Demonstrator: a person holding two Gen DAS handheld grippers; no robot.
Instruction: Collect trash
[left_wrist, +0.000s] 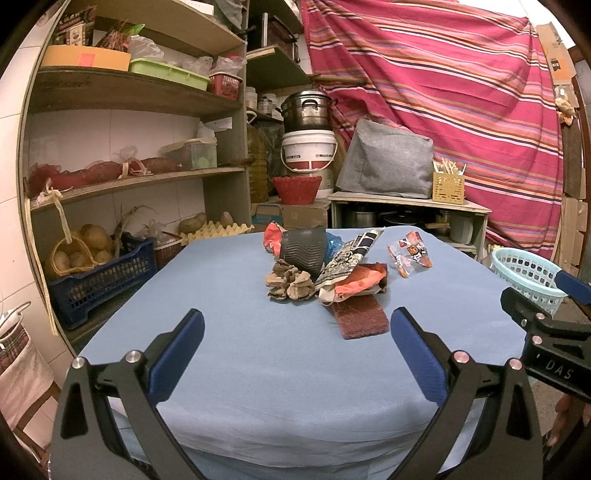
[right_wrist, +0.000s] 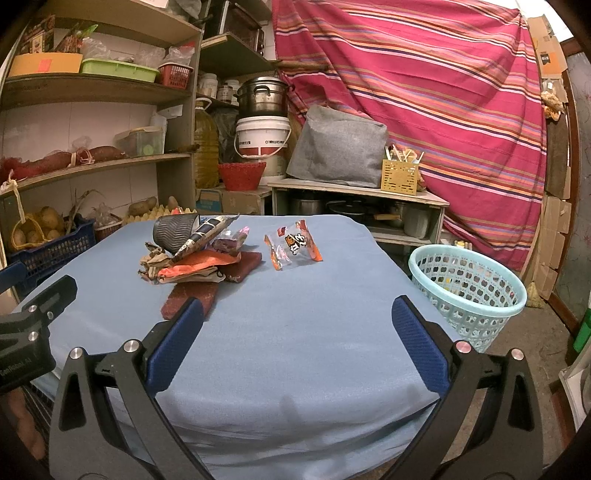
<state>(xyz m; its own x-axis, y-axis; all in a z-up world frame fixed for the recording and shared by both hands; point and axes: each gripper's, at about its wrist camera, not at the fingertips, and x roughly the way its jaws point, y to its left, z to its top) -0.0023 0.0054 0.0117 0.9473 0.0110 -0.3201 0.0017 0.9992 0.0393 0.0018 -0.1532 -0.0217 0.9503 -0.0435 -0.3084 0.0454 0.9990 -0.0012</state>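
Observation:
A pile of trash lies mid-table on the blue cloth (left_wrist: 258, 354): a grey ribbed cup (left_wrist: 303, 251), crumpled brown paper (left_wrist: 290, 284), a black-and-white wrapper (left_wrist: 349, 256), an orange wrapper (left_wrist: 360, 282) and a dark red scouring pad (left_wrist: 360, 315). A clear orange snack wrapper (left_wrist: 410, 254) lies apart to the right; it also shows in the right wrist view (right_wrist: 293, 245). A light blue mesh basket (right_wrist: 467, 291) stands on the floor right of the table. My left gripper (left_wrist: 297, 328) is open and empty, short of the pile. My right gripper (right_wrist: 297, 317) is open and empty near the front edge.
Shelves (left_wrist: 129, 177) with boxes, nets and a blue crate of potatoes (left_wrist: 99, 277) stand at the left. A white bucket (left_wrist: 308, 151), a steel pot, a red basket and a low cabinet (left_wrist: 406, 210) stand behind the table. A striped cloth (left_wrist: 461, 92) hangs behind.

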